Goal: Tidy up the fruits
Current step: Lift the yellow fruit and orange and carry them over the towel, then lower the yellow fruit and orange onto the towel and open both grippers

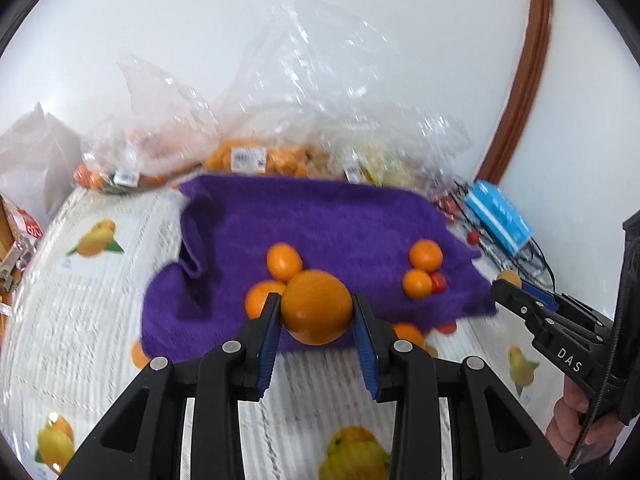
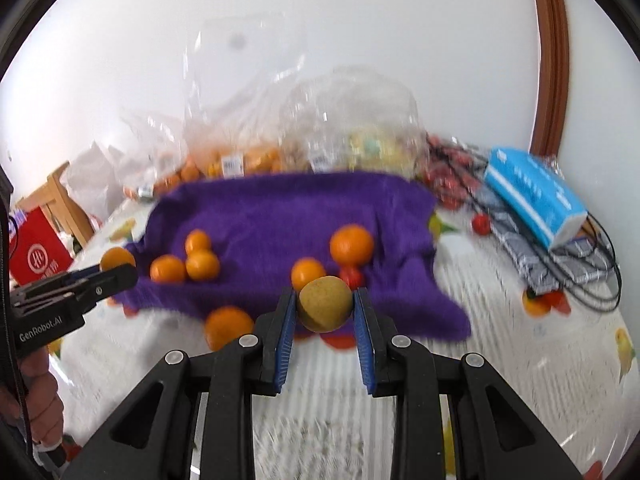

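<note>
Round orange fruit (image 1: 316, 307) clamped between the blue-padded black fingers of the left gripper (image 1: 316, 312), jaws narrowed onto its sides, held clear above the near edge of a fuzzy purple towel (image 1: 320, 216). Yellow-brown round fruit (image 2: 325, 304), speckled and dull, pinched the same way in the right gripper (image 2: 325, 308), also above the towel's front hem. Seen from the left wrist: right gripper's black body lettered "DAS", a bare hand (image 1: 576, 408) wrapped around its handle at the frame's right edge. Seen from the right wrist: left gripper at far left, orange at its tip, another hand (image 2: 38, 396) below it.

Loose on the purple towel: small mandarins (image 2: 351, 244) in two clusters, three to the left, two to the right beside a small red tomato (image 2: 352, 277). One more mandarin (image 2: 228, 326) just off the towel's front edge on the white tablecloth printed with yellow and orange fruit (image 1: 80, 320).

Behind the towel, against the pale wall: crumpled clear plastic bags (image 1: 288, 92) with barcode labels, holding orange and pale fruit. To the right: blue-and-white tissue pack (image 2: 532, 196) lying on dark packaging and black cables, red tomatoes scattered near it. Far left in the right wrist view: red box (image 2: 36, 256) and a wooden chair (image 2: 60, 196). Scene blurred throughout.
</note>
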Demonstrator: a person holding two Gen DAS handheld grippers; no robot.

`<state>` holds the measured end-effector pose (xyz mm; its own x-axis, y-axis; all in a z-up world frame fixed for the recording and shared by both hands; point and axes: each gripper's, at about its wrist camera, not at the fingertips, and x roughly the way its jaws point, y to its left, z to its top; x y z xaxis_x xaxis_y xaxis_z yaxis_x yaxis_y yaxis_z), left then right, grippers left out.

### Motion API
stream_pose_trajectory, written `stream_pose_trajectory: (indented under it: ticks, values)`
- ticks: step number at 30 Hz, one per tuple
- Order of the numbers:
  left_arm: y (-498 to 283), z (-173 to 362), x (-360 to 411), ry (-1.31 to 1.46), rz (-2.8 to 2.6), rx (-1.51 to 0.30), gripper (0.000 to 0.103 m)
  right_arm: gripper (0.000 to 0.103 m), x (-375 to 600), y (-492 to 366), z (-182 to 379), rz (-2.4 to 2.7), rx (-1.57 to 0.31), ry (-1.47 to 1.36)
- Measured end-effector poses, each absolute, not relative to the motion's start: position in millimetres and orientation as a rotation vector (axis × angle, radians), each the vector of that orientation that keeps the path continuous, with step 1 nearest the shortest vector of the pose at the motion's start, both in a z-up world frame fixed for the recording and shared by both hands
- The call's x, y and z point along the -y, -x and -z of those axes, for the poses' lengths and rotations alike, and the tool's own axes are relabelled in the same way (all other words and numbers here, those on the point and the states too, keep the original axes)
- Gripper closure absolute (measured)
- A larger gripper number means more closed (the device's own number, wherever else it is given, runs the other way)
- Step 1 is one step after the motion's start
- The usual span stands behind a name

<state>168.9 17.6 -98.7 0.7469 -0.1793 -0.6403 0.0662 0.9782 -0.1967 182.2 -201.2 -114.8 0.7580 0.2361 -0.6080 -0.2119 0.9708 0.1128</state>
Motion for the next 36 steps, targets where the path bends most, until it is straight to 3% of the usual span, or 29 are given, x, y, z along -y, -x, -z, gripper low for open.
stream_pose_trajectory:
  ticks: [9, 19, 36]
  values:
    - [-199, 73, -36, 0.189, 0.091, -0.647, 0.070, 0.075, 190, -206, 84, -0.260, -0.589, -0.042]
    - [-235, 82, -42, 0.177, 0.059, -0.628, 0.070, 0.075, 179, -242, 76, -0.297, -0.575, -0.054]
    - [-249, 125, -55, 0.226, 0.062, -0.690, 0.070, 0.075, 190, -267, 121, -0.269, -0.652, -0.070]
